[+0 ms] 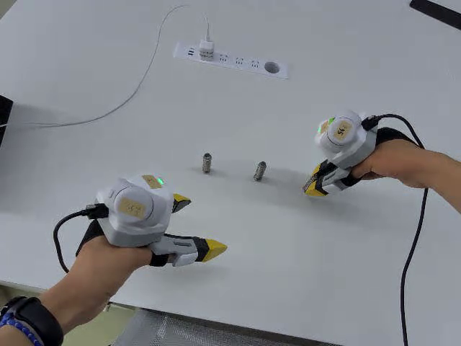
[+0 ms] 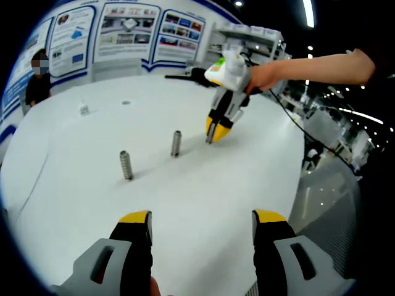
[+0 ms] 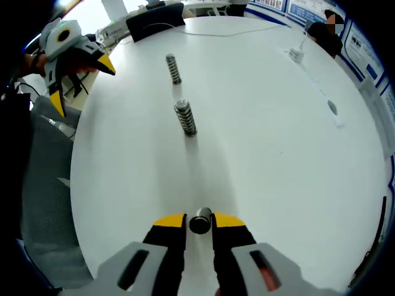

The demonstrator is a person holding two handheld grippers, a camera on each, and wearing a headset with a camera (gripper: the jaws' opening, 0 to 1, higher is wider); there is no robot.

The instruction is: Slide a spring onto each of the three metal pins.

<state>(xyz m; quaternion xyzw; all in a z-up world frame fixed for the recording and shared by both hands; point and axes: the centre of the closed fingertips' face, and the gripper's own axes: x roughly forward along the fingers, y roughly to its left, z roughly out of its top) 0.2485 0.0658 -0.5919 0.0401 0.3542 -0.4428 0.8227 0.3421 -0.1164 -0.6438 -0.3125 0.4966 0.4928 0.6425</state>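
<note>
Pinching a metal piece (image 3: 200, 221) on end, the right gripper (image 3: 199, 223) holds it right of two spring-clad pins (image 1: 207, 163), seemingly for the third assembly, while the left gripper (image 2: 202, 216) hovers near, jaws spread.

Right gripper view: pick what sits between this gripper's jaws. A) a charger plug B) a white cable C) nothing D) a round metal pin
D: the right gripper is shut on a metal pin, its round end showing between the yellow tips.

The matt white tabletop (image 1: 288, 252) is looking smooth; the ribbed metal springs (image 3: 185, 117) and grey metal pin (image 3: 200, 221) are glinting dully.
</note>
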